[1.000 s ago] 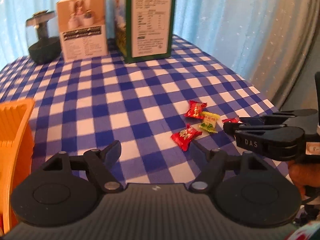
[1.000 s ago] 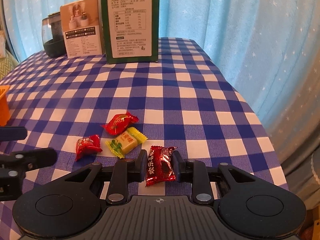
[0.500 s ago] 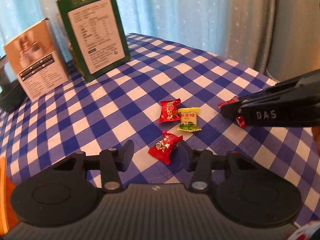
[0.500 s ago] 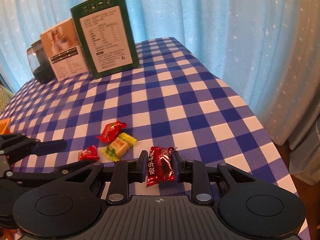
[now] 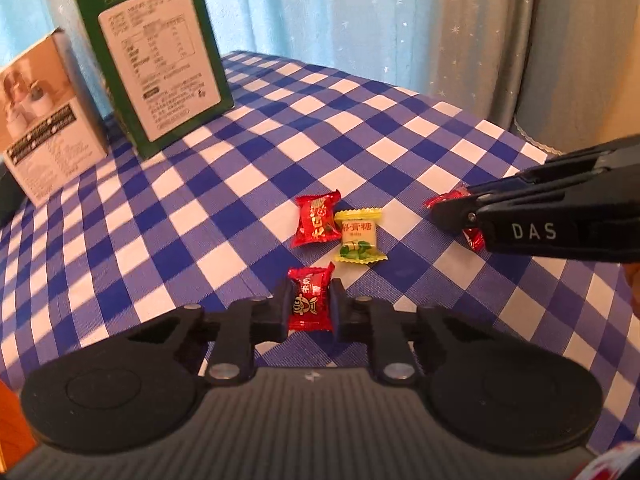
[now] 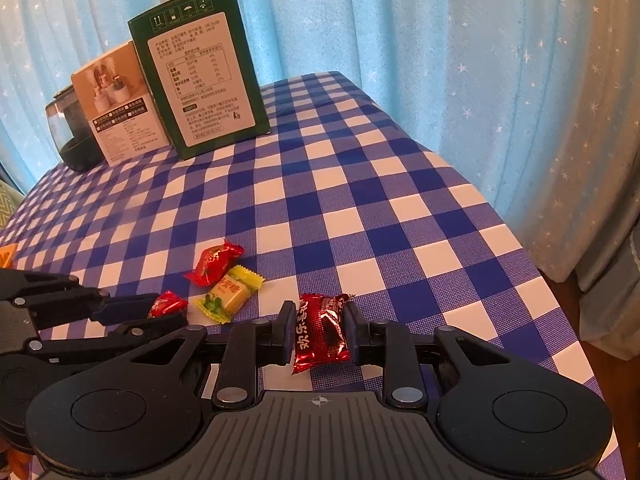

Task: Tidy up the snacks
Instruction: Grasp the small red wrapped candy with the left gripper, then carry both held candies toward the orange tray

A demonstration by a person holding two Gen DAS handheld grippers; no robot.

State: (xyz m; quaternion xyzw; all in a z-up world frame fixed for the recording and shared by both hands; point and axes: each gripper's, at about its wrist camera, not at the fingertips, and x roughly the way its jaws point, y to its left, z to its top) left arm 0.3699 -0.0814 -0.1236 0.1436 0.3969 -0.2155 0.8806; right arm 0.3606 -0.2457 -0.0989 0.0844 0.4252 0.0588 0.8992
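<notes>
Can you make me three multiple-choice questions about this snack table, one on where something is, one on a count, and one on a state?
1. Where does the yellow candy lie?
A. beside a loose red candy on the tablecloth
B. on top of the green box
C. inside the left gripper

2. How many wrapped candies show in all?
A. two
B. four
C. six

3. What is the left gripper doing?
A. standing wide open
B. shut on a red candy
C. holding a box

Key: 1 A, the yellow wrapper lies next to the loose red one. 2 B, three red and one yellow, counting the right gripper's dark red candy. 3 B, both fingers press the wrapper.
</notes>
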